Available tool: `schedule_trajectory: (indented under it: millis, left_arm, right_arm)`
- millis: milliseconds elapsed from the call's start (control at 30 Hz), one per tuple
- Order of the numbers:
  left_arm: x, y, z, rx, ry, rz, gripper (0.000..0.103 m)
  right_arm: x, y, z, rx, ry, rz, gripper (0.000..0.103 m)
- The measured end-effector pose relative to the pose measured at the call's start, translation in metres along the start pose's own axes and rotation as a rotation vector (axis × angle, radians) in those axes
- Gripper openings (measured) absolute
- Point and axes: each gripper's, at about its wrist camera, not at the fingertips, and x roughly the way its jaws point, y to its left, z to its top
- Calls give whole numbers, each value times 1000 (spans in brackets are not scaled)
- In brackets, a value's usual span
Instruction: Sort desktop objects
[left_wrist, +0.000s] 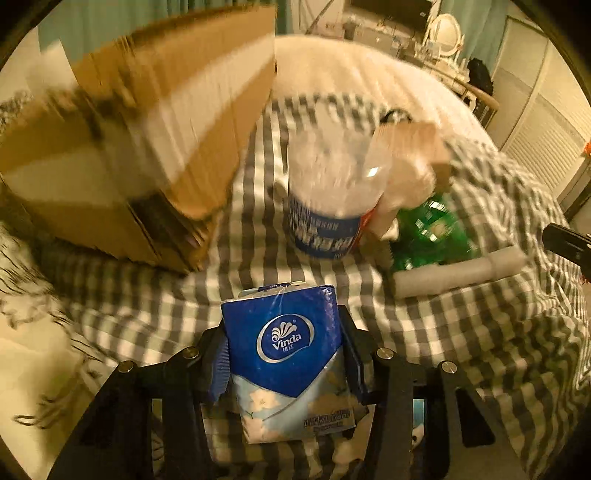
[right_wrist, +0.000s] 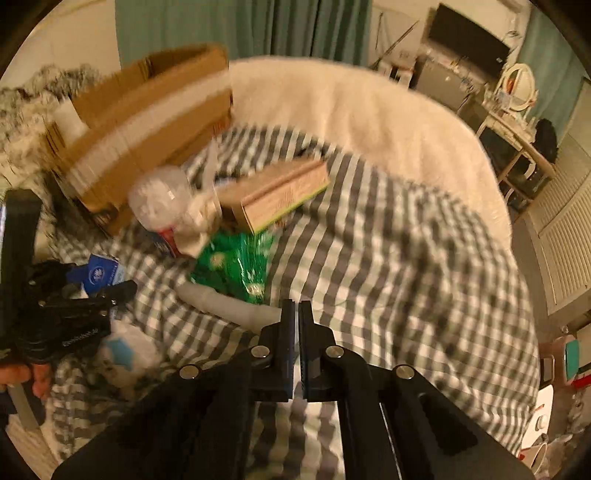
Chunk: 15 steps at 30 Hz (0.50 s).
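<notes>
A blue Vinda tissue pack (left_wrist: 284, 354) sits between the fingers of my left gripper (left_wrist: 282, 332), whose pads press its two sides; it is shut on the pack. The right wrist view shows that same gripper (right_wrist: 107, 291) at the left with the pack (right_wrist: 99, 275) in it. My right gripper (right_wrist: 297, 310) is shut with nothing between its fingers, above the grey-and-white checked cloth (right_wrist: 388, 258). Ahead lie a clear jar of cotton swabs (left_wrist: 325, 206), a green packet (left_wrist: 432, 229) and a white foam roll (left_wrist: 458, 271).
An open cardboard box (left_wrist: 147, 147) stands at the left on the cloth. A tan carton with a green edge (right_wrist: 280, 192) lies behind the jar. A cream blanket (right_wrist: 351, 110) covers the bed beyond. A hand (right_wrist: 22, 373) grips the left tool. Furniture stands far right.
</notes>
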Motion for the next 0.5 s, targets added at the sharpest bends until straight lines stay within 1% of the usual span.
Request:
schedule_trajectory:
  millis: [67,133,167,200,233,267,300,400,500]
  left_arm:
    - [-8,-1,-2,1,-17,1,51]
    - [-16,2,-10,-7,-22,-2,51]
    - [-16,7,-10,-12,-21,-2,51]
    - [-17,8,-9,-19,-20,0,51]
    - [-18,10,-11,-29,-19,3,51]
    - [-19,15,-9,-35,-19,5,51]
    - [-17,19,-4,-41,-20,6,51]
    - [-9,15,2,-50,-28,10,51]
    - [-1,10,8,-42,-35,6,51]
  right_arm:
    - [-12,-1,-2,16,-20,15,2]
    - [-11,-3,-2,39,-11,29,2]
    - [-8,-5,-3,63,3,54,4]
    - [-5,-5,-2,74,14,67,15]
    - [-1,-6,-1,86,29,74,34]
    - [2,-4,-1,94,45,70,41]
    - [5,-4,-1,98,56,63,46]
    - [18,-9,1,128,83,79,46]
    - [36,-13,3,147,125,62,46]
